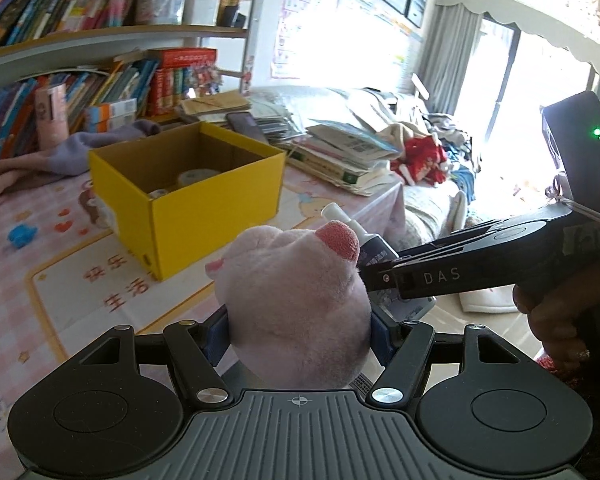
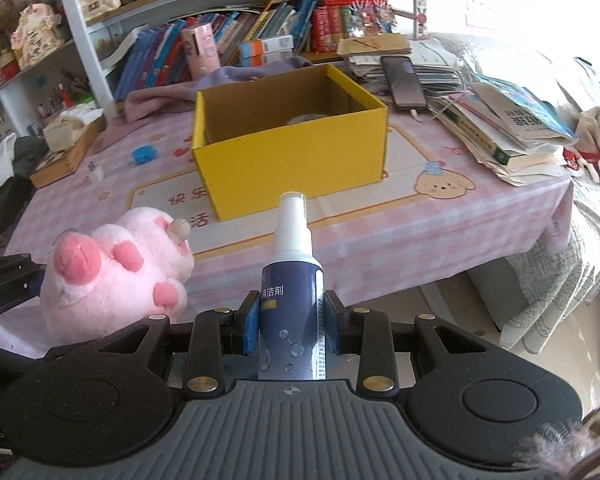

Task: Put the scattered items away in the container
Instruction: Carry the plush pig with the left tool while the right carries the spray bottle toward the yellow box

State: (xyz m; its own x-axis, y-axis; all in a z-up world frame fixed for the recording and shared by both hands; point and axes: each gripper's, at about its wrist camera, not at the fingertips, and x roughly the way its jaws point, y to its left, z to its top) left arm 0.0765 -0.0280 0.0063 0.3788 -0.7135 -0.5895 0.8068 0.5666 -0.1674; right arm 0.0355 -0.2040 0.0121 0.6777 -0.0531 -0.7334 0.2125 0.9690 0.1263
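The left gripper (image 1: 300, 336) is clamping a pink plush toy (image 1: 296, 304) while the right gripper (image 2: 292, 320) is squeezing a spray bottle (image 2: 292, 280) near the yellow box (image 2: 292, 136).

A yellow box (image 2: 290, 148) stands on the pink checked bench (image 2: 440, 232); before it, a pink plush (image 2: 116, 276) and a navy, white-capped bottle (image 2: 292, 288).
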